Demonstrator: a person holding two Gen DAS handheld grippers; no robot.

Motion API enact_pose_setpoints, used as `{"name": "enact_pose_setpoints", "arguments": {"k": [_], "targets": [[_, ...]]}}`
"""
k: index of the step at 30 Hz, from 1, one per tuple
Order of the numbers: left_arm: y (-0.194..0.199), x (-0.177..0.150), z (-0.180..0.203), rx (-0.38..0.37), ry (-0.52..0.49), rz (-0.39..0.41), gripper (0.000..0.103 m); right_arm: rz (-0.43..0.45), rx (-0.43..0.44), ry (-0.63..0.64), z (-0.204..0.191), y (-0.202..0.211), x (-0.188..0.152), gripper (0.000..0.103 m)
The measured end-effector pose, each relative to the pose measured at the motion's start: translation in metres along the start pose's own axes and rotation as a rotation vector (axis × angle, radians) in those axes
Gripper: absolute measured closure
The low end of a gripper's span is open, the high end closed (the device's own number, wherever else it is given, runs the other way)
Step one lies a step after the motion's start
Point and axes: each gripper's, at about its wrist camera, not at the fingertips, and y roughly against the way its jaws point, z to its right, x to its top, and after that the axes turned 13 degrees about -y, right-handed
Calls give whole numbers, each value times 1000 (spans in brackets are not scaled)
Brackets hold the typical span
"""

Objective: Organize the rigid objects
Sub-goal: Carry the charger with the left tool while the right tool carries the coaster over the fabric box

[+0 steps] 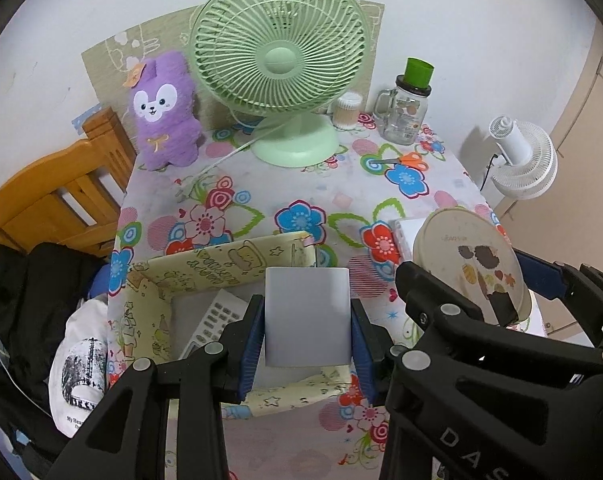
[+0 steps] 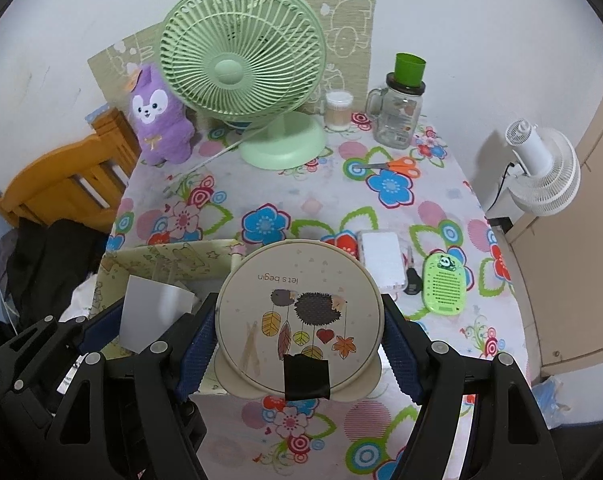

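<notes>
Left hand-held gripper [image 1: 307,336] clamps grey box [image 1: 306,316]; right hand-held gripper [image 2: 299,340] clamps round tin [image 2: 297,316].

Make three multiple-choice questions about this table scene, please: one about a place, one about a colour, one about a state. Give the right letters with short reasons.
1. Where do the scissors lie?
A. inside the yellow box
B. on the tablecloth, in front of the glass jar
C. on the wooden chair

2. What colour is the cup standing on the glass jar?
A. green
B. red
C. blue

3. What does the right gripper hold?
A. nothing, it is open
B. the purple plush toy
C. a round tin with a hedgehog picture

Answers:
1 B, the orange-handled scissors rest flat on the floral cloth just before the jar.
2 A, the cup on the jar's dark lid is bright green.
3 C, the blue fingers press both sides of the round tin.
</notes>
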Motion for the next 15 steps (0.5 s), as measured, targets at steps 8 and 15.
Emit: {"name": "enact_pose_setpoints", "arguments": {"k": [8,15], "targets": [[-9,-7,-21,3,14,-17,62,-14,0,19,-20,-12,-3,25],[-23,-15,-38,15,34,-47,62,-39,4,48,-37,-28,-7,25]]}}
